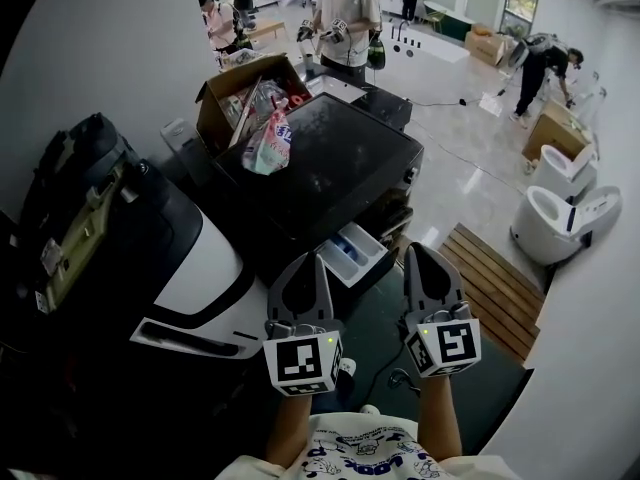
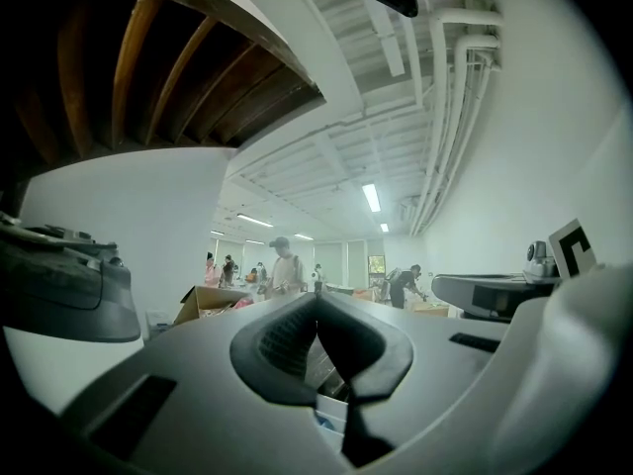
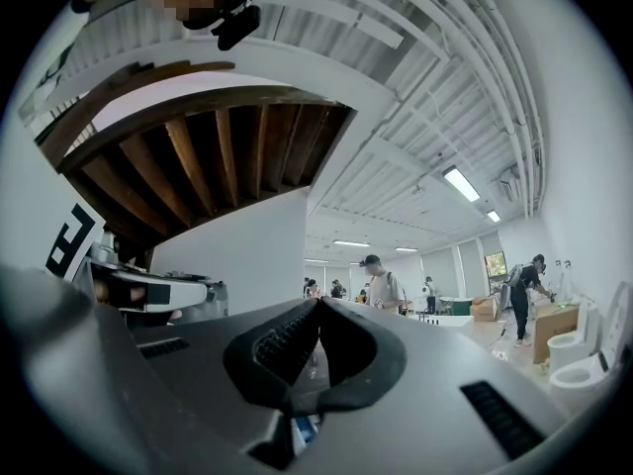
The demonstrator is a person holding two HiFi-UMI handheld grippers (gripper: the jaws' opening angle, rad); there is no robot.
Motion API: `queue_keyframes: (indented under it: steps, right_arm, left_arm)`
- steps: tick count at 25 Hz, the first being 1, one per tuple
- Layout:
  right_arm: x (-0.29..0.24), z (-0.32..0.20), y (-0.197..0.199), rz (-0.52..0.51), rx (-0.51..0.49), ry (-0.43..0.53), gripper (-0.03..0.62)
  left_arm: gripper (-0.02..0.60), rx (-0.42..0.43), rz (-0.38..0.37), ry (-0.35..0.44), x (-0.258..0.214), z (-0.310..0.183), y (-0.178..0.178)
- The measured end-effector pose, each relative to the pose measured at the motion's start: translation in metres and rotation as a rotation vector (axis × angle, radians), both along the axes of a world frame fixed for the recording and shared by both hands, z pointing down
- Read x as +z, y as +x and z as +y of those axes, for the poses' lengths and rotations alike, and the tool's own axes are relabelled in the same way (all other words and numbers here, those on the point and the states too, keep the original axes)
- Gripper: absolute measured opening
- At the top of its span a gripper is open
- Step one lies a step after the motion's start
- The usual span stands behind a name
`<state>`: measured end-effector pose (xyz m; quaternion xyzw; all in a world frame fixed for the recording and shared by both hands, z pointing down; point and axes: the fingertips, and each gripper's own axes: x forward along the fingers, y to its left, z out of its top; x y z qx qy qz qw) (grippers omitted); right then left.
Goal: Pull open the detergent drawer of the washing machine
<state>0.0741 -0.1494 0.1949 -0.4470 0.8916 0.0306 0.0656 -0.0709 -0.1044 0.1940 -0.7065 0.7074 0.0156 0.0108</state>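
The black-topped washing machine [image 1: 340,163] stands in the middle of the head view. Its detergent drawer [image 1: 352,253] sticks out of the front, pulled open, with white and blue compartments showing. Both grippers are held up side by side in front of the machine, apart from the drawer. My left gripper [image 1: 308,260] [image 2: 317,300] is shut with nothing between its pads. My right gripper [image 1: 415,251] [image 3: 318,305] is also shut and empty. Both gripper views look level across the room over the machine.
An open cardboard box [image 1: 240,93] and a pink bag [image 1: 268,143] sit on the machine's top. A white appliance [image 1: 205,278] with a black bag [image 1: 80,208] is at left. A wooden pallet [image 1: 490,278] and white toilets [image 1: 560,218] are at right. People [image 1: 345,18] stand beyond.
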Motion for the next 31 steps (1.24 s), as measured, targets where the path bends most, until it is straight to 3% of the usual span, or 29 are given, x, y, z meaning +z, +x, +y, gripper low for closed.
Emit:
queue_keyframes:
  steps: [31]
  right_arm:
    - [0.004,-0.004,0.005,-0.004,0.027,-0.034,0.014]
  left_arm:
    - [0.014,0.009,-0.015,0.016,-0.004,0.000,0.005]
